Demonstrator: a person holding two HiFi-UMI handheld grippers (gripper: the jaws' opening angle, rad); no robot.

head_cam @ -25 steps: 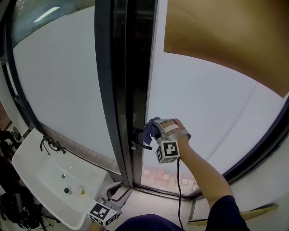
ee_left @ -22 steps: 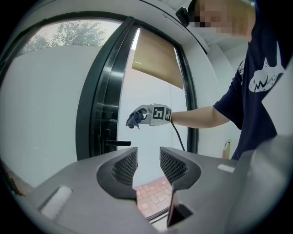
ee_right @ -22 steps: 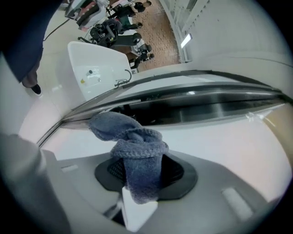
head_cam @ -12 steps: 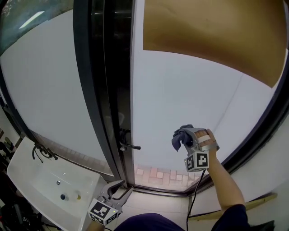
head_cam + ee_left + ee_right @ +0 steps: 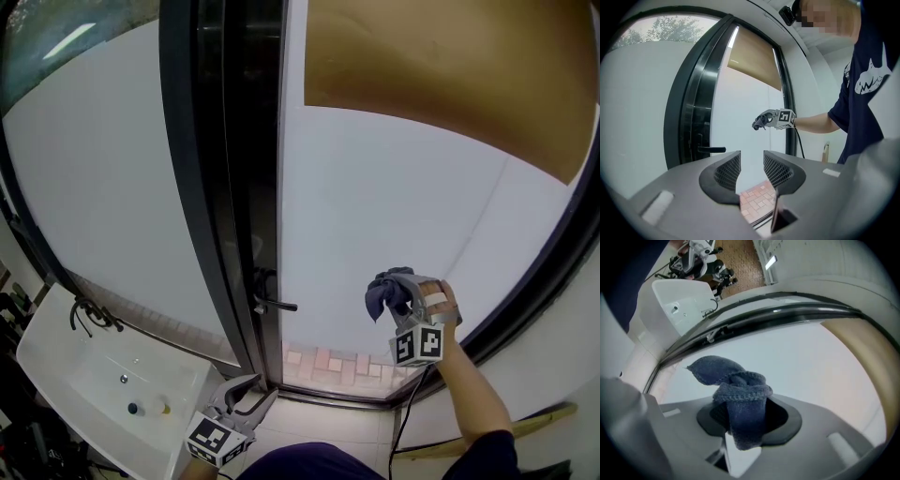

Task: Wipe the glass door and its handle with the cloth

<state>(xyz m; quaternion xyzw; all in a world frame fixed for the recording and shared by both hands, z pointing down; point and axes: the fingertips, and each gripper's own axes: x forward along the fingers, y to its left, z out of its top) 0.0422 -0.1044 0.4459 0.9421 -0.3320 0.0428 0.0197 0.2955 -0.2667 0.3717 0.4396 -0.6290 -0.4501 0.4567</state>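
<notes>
My right gripper (image 5: 394, 298) is shut on a bunched dark blue cloth (image 5: 383, 293) (image 5: 736, 390), held against or just off the frosted glass door (image 5: 394, 206), well right of the black lever handle (image 5: 272, 302). From the left gripper view the cloth (image 5: 759, 122) and right gripper (image 5: 765, 121) show at mid-height, with the handle (image 5: 710, 149) to the left. My left gripper (image 5: 251, 398) hangs low near the door's foot, jaws open with nothing between them (image 5: 751, 169).
A black door frame (image 5: 225, 187) runs top to bottom left of the glass. A white sink (image 5: 103, 394) with a black tap (image 5: 92, 314) sits at the lower left. A brown blind (image 5: 450, 66) covers the upper glass. Brick paving (image 5: 333, 364) shows through the bottom strip.
Over the last second my right gripper carried the cloth from the handle rightward onto the glass pane, then shifted slightly lower. The left gripper stayed put.
</notes>
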